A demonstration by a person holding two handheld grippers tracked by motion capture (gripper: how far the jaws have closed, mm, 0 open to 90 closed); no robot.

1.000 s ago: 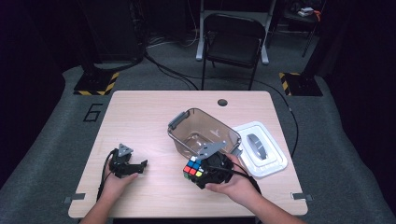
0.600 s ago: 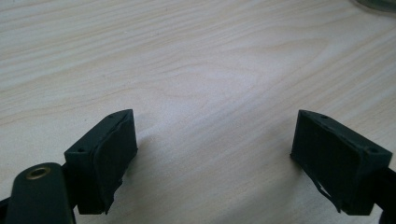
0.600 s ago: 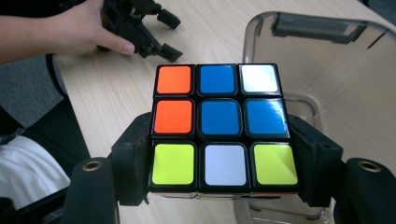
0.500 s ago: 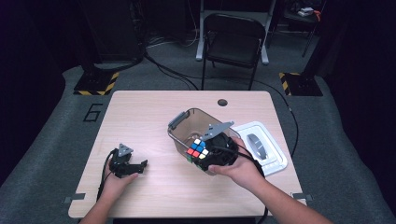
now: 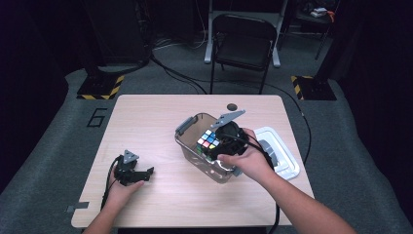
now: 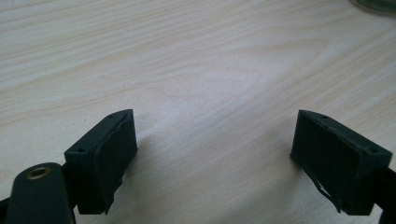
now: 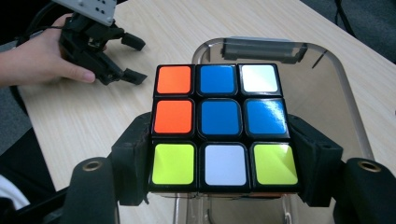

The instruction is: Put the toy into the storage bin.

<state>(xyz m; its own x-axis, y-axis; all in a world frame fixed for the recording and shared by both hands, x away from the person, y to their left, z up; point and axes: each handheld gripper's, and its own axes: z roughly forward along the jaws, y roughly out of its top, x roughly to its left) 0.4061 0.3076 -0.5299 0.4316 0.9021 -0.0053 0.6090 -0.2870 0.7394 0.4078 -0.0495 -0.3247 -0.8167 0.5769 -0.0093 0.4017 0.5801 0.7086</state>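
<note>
Right gripper [image 5: 210, 146] clamped a Rubik's cube [image 7: 224, 126] between its two black jaws, pads pressed on the cube's opposite sides, jaws about half spread. Cube was glossy plastic, square stickers with rounded corners in a black grid; face toward the camera showed orange, blue, white on the top row, orange, blue, blue in the middle, yellow-green, white, yellow-green on the bottom. In the high view the cube [image 5: 208, 141] was held over the open mouth of a clear smoky plastic bin [image 5: 187, 141], rounded-rectangle shape with grey latches, near worktop centre. White lid [image 5: 287, 163] with a grey centre lay flat just beside the bin at its 3 o'clock. Small dark round disc [image 5: 232, 106] sat at the bin's 12 o'clock, near the far edge. Worktop [image 5: 151, 117] was pale wood-grain laminate, smooth, matte. Left gripper [image 5: 141, 174] rested low on the worktop at the bin's 8 o'clock, well apart, jaws wide apart with nothing between them, only bare wood grain [image 6: 210, 84] in the gap.
</note>
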